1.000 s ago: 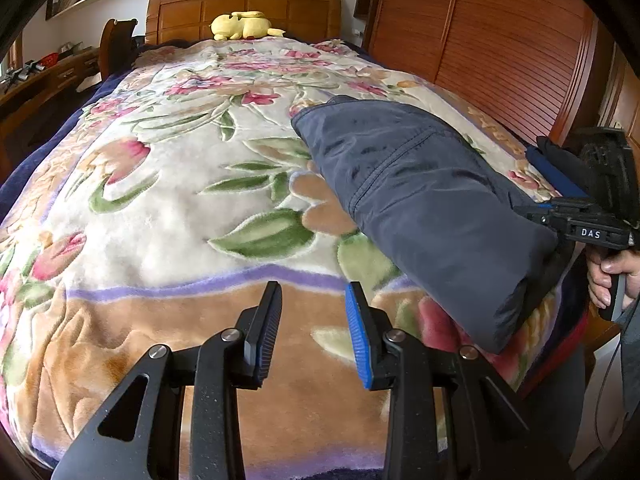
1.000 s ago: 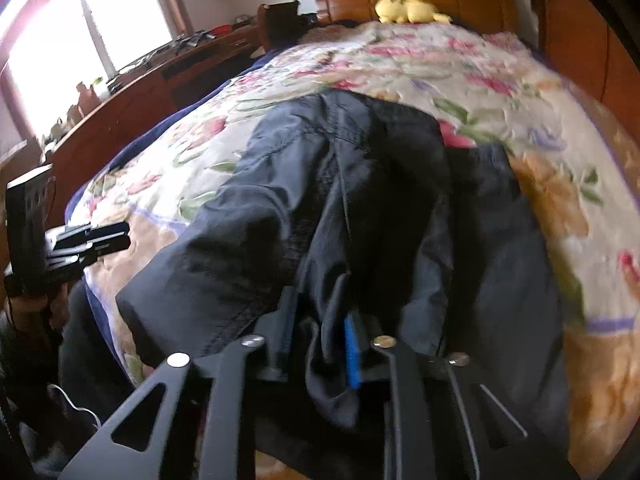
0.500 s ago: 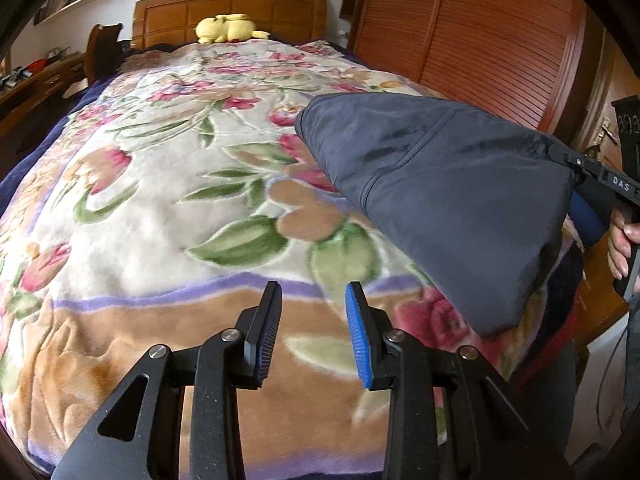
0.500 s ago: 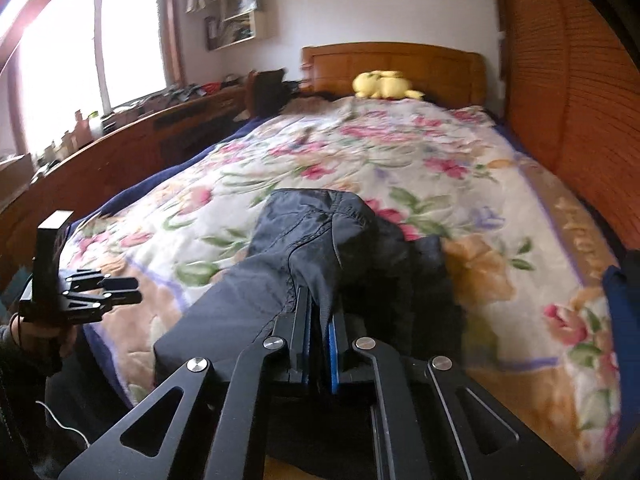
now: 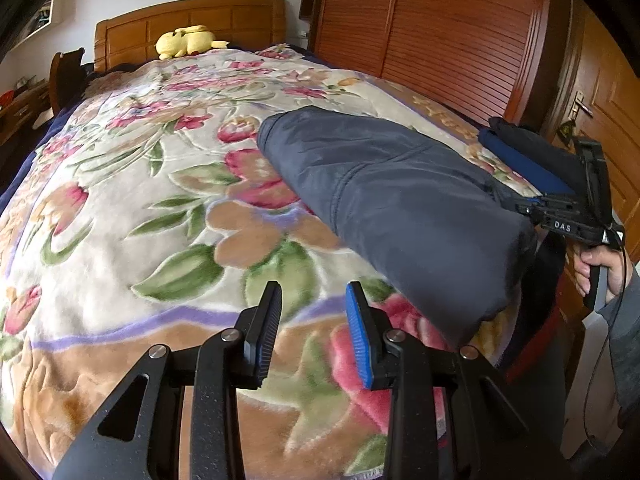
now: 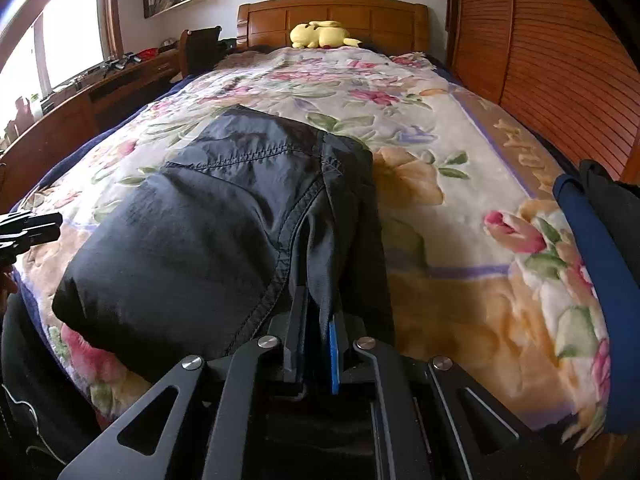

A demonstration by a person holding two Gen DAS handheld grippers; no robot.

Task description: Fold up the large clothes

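A folded dark grey-navy garment (image 5: 400,200) lies on the floral blanket (image 5: 140,208) near the foot of the bed; it also shows in the right wrist view (image 6: 224,232). My right gripper (image 6: 316,344) is shut on the garment's near edge, with a fold of fabric pinched between its jaws; it shows in the left wrist view (image 5: 568,220) at the garment's right end. My left gripper (image 5: 314,328) is open and empty, above the blanket just left of the garment's near end. It shows at the left edge of the right wrist view (image 6: 28,228).
A blue and black pile of clothes (image 5: 532,152) lies at the bed's right edge, also in the right wrist view (image 6: 600,240). A yellow plush toy (image 5: 184,42) sits by the wooden headboard (image 5: 192,20). A wooden wardrobe (image 5: 440,32) runs along the right; a desk (image 6: 88,96) runs along the left.
My right gripper has lowered the lifted garment end back toward the blanket, so the garment lies flatter. My left gripper has stayed open and shifted slightly.
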